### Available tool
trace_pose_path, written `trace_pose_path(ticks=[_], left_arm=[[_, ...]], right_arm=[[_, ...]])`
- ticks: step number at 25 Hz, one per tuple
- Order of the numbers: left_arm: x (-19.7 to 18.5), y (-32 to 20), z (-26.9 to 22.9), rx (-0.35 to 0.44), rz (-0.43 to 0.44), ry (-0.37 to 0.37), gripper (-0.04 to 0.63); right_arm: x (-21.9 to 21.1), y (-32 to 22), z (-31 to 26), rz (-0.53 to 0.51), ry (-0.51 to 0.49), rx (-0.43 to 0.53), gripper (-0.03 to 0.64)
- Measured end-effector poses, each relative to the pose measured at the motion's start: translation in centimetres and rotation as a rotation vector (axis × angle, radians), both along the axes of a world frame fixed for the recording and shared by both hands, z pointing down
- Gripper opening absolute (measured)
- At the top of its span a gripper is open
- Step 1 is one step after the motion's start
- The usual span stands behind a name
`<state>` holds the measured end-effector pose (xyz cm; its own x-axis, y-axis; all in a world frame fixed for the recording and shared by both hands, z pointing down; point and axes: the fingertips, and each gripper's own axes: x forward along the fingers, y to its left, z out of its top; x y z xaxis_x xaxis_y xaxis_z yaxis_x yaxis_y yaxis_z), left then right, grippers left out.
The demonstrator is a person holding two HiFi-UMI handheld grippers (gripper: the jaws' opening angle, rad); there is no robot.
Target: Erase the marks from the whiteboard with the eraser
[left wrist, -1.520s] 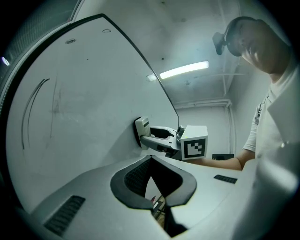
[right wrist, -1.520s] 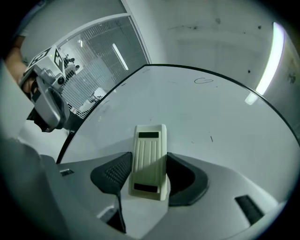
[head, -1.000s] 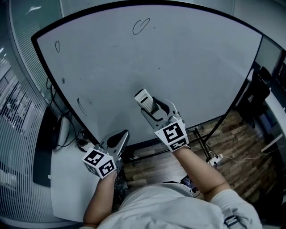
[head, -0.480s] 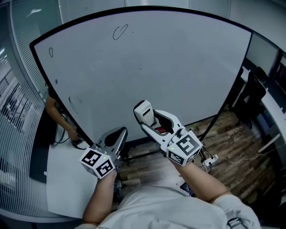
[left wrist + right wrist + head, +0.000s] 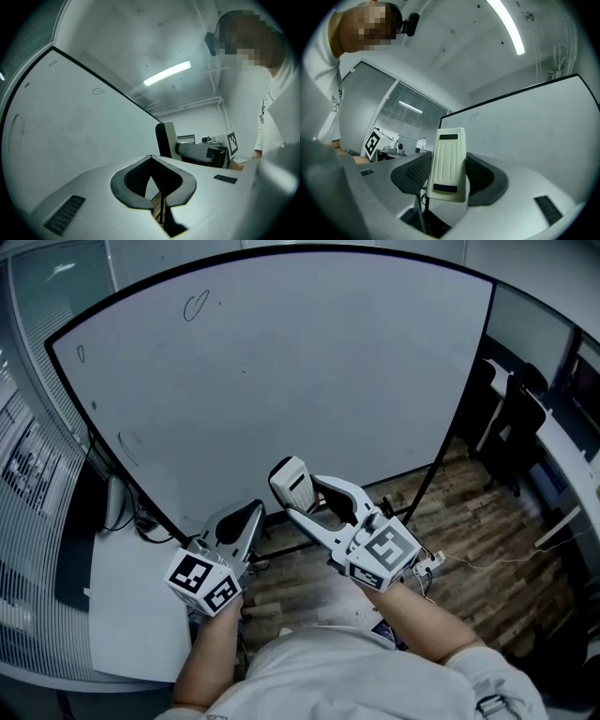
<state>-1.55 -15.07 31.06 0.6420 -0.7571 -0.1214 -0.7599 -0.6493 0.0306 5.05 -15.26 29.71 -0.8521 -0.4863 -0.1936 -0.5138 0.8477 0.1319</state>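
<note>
- The right gripper (image 5: 298, 495) clamped the cream, ribbed plastic eraser (image 5: 290, 482) between its jaws, in front of the lower edge of the large white, black-framed whiteboard (image 5: 281, 381).
- The left gripper (image 5: 246, 519) had its jaws pressed together, holding nothing.
- Thin black pen marks (image 5: 195, 306) sat at the whiteboard's upper left.

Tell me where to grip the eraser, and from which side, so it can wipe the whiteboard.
Grip the eraser across its two long edges, coming from the ribbed cream back. The right gripper holds it that way now, jaws shut on the sides. The dark wiping face, seen in the left gripper view, is then left free to meet the whiteboard.
</note>
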Motion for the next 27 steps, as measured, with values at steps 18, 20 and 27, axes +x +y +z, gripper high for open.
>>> trace_pose_path(ticks=[18, 20, 27], left_arm=[[9.6, 9.4, 2.2, -0.034, -0.044, -0.005, 0.006], [10.2, 9.6, 2.1, -0.034, -0.041, -0.008, 0.007], [11.7, 9.8, 1.9, -0.041, -0.026, -0.005, 0.007]], right_arm=[[9.1, 8.9, 3.7, -0.050, -0.022, -0.079, 0.238], [9.7, 9.0, 3.9, -0.046, -0.024, -0.083, 0.238], [11.2, 8.9, 3.1, -0.030, -0.049, -0.080, 0.238]])
